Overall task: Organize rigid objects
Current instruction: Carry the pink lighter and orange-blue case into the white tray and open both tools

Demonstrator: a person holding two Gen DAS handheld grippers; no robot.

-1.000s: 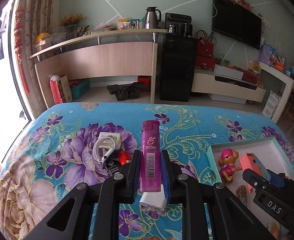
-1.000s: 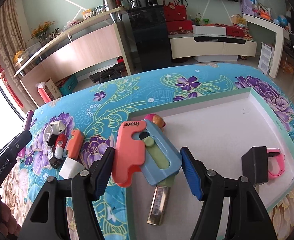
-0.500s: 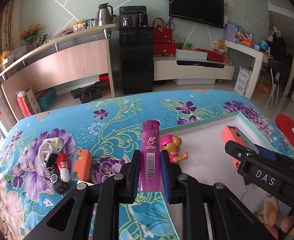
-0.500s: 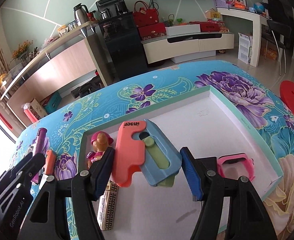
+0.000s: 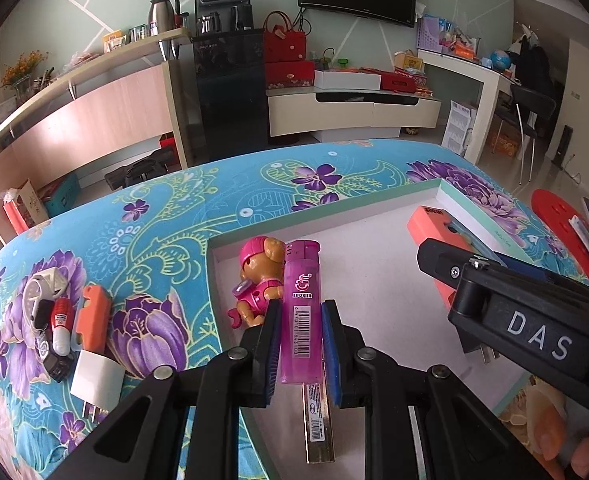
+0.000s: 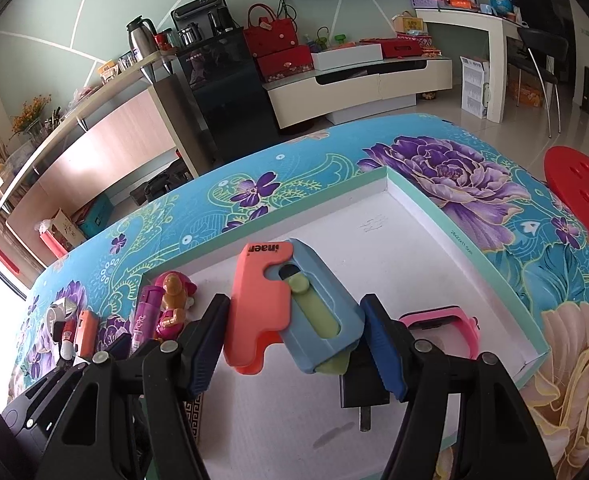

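Bright daylight, sharp focus, fisheye-bent dark edges.

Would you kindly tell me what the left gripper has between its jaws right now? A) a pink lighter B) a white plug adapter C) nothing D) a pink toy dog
A: in the left wrist view the left gripper has its jaws clamped on the upright pink lighter, while the toy dog stands just beside it in the white tray and the white adapter lies on the floral cloth.
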